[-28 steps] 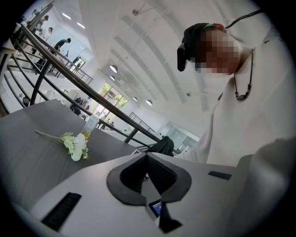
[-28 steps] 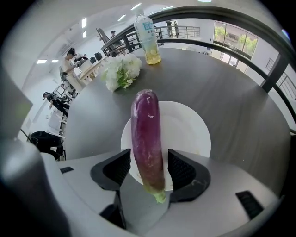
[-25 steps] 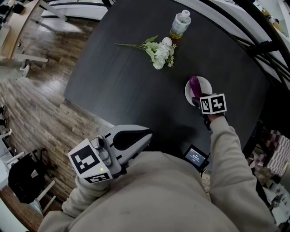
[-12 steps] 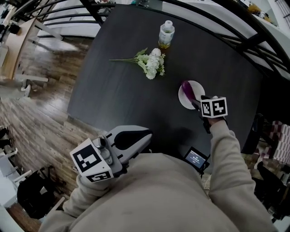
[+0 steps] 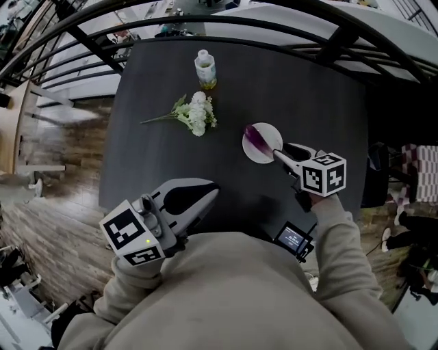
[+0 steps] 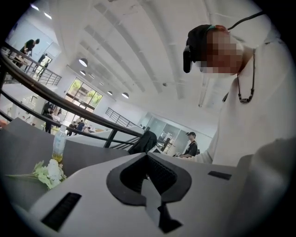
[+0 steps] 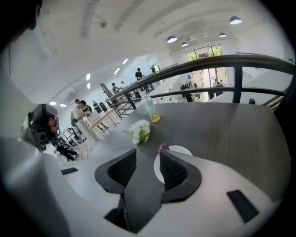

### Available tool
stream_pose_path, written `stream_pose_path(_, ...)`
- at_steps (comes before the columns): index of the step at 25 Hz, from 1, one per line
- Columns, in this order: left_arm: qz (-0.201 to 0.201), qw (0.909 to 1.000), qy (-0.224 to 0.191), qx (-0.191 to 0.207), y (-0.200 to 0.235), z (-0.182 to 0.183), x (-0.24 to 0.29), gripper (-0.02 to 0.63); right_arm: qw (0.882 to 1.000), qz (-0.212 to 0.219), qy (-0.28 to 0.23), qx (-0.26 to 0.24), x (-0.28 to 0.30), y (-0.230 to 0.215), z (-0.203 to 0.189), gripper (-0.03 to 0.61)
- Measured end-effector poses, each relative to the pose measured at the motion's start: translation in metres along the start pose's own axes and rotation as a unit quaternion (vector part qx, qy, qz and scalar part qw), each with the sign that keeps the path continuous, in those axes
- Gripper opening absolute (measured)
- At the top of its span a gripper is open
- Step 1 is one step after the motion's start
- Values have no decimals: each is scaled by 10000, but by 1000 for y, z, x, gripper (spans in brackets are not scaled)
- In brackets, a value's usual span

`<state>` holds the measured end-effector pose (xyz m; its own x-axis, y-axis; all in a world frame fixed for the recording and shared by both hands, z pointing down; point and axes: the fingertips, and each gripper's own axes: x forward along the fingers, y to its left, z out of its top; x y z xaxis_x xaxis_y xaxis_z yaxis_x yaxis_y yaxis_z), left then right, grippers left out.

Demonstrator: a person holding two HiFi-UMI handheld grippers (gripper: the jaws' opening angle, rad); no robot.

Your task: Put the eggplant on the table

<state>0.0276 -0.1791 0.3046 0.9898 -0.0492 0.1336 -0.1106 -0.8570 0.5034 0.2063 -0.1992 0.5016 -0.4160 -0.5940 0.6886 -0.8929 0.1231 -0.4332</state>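
Matt dark table (image 5: pixel 157 157), glossy purple eggplant (image 5: pixel 256 137) (smooth white plate (image 5: pixel 264 156))

Free room: tabletop (image 5: pixel 328 102) right side and near left, bare.
Obstacles: bottle (image 5: pixel 204 68), flowers (image 5: pixel 195 114), plate (image 5: pixel 254 156), strung along the middle.
Far edge: railing (image 5: pixel 226 20).

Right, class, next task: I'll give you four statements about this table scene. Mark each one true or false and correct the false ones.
1. The eggplant lies on the white plate. True.
2. The right gripper is gripping the eggplant. False: its jaws stand apart, have just been closing, and have nothing between them.
3. The bottle stands farther from the person than the flowers do. True.
4. The left gripper has its jaws wide apart. False: they are together, with nothing between them.
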Motion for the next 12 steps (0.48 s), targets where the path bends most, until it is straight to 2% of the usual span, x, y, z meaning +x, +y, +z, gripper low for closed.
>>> stream_pose_path(3,-107,9998,10,158,0,11,12,5,9989,84,-458,23,-35,14,20,85)
stream_pose_path(8,-409,9987,-94,292,-8,32,29,5,9925,196,-1205,11,-93,38,50,38)
stream_pose_path(12,-548,9973,-91,488,-11,41,39,5,9836,495,-1732,-52,-131,65,72,25)
